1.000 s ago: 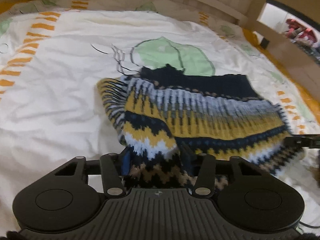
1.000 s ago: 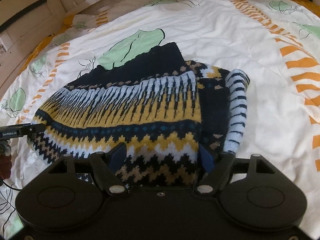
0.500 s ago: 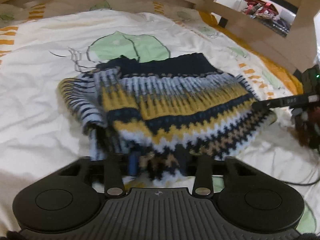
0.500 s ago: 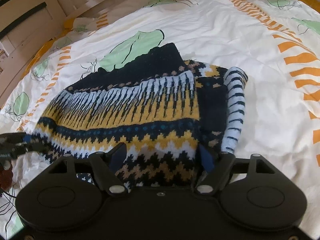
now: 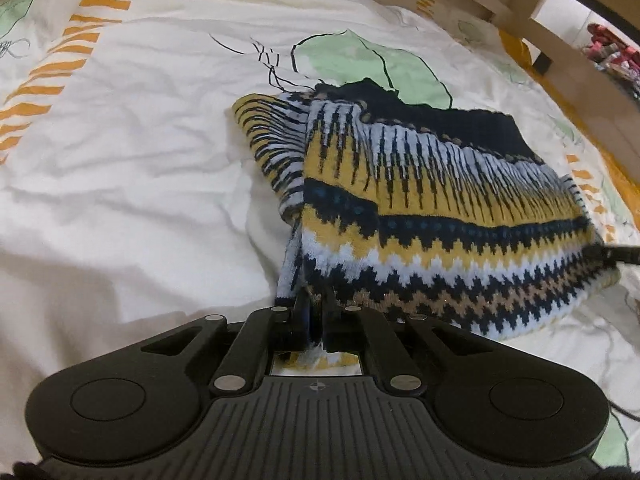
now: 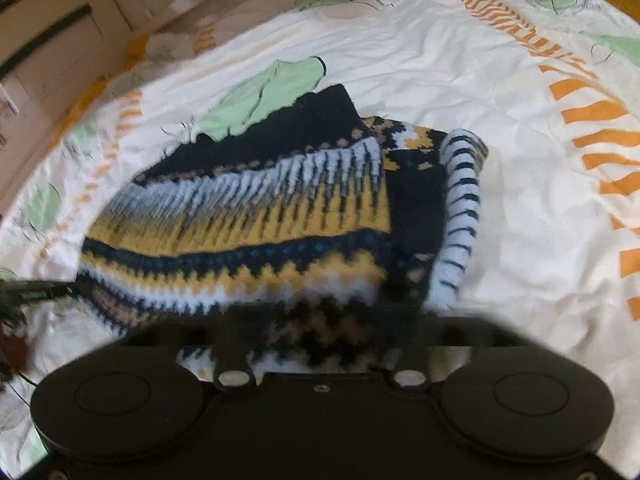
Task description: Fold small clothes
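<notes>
A small knitted sweater (image 5: 420, 208) with navy, yellow, pale blue and tan zigzag bands lies partly folded on a white bedsheet (image 5: 120, 152). My left gripper (image 5: 316, 312) is shut on the sweater's near hem at its left corner and lifts it slightly. In the right wrist view the sweater (image 6: 248, 216) fills the middle, with a striped sleeve (image 6: 460, 208) folded along its right side. My right gripper (image 6: 316, 336) is at the near hem; the view is blurred and its fingers are hidden in the knit, so I cannot tell how the jaws stand.
The sheet (image 6: 520, 160) has green leaf prints and orange stripes. A wooden bed frame (image 5: 540, 12) runs along the far side. The other gripper's tip shows at the sweater's right corner (image 5: 624, 254) and, in the right wrist view, at its left corner (image 6: 36, 292).
My left gripper has closed onto the sweater's hem, from wide open a second ago. The right wrist view has become blurred by motion and the hem is bunched at that gripper.
</notes>
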`<action>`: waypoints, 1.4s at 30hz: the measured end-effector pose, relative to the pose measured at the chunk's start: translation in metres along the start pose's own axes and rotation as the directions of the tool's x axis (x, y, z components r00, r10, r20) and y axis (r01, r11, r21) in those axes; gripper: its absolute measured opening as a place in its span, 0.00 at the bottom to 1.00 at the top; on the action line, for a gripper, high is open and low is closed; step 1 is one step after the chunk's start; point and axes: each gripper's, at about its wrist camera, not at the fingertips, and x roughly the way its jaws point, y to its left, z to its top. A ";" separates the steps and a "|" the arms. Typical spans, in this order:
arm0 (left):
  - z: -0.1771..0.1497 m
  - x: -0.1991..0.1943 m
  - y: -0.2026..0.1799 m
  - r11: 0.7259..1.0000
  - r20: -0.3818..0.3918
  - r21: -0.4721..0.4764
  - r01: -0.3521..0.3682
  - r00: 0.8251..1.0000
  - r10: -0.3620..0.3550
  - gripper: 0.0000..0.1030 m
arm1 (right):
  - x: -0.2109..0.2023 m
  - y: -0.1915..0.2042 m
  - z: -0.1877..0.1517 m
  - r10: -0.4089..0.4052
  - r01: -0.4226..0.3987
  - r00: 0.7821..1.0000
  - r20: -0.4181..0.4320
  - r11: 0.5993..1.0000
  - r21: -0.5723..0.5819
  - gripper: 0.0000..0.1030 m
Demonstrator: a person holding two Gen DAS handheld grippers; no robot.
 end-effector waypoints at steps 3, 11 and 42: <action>0.004 -0.008 0.006 0.998 0.040 -0.051 0.023 0.999 -0.021 0.08 | 0.002 0.003 -0.004 -0.066 0.064 0.997 -0.035 0.997 -0.049 0.10; 0.027 -0.040 0.046 0.948 0.361 -0.300 0.104 0.932 0.012 0.76 | -0.015 0.003 0.002 -0.040 0.044 0.995 0.091 0.998 -0.040 0.64; 0.029 0.032 0.041 0.911 0.198 -0.388 0.141 0.978 -0.067 0.26 | -0.002 0.019 0.010 0.077 -0.066 0.984 0.162 0.995 -0.069 0.78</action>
